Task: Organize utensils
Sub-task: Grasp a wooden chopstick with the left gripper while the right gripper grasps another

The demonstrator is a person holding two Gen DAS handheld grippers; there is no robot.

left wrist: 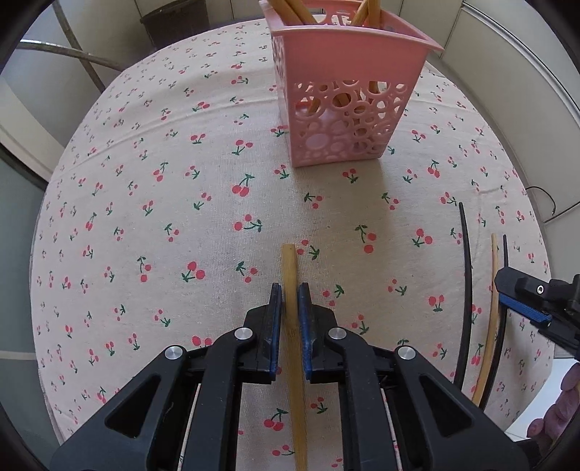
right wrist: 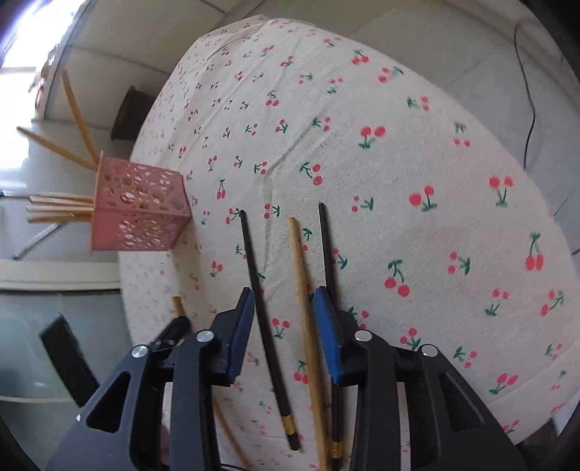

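Note:
A pink perforated basket (left wrist: 344,98) stands on the cherry-print tablecloth and holds several bamboo chopsticks; it also shows in the right wrist view (right wrist: 137,210). My left gripper (left wrist: 289,300) has its jaws narrowly apart around a bamboo chopstick (left wrist: 291,326) lying on the cloth; contact is unclear. My right gripper (right wrist: 286,308) is open over two black chopsticks (right wrist: 261,300) (right wrist: 328,261) and one bamboo chopstick (right wrist: 301,275) lying side by side. The same three show at the right in the left wrist view (left wrist: 467,275).
The round table's edge (left wrist: 47,290) curves close on the left. A dark bin (left wrist: 174,21) stands on the floor beyond the table. A cable (right wrist: 529,108) runs over the floor on the right. My right gripper shows at the left view's right edge (left wrist: 536,304).

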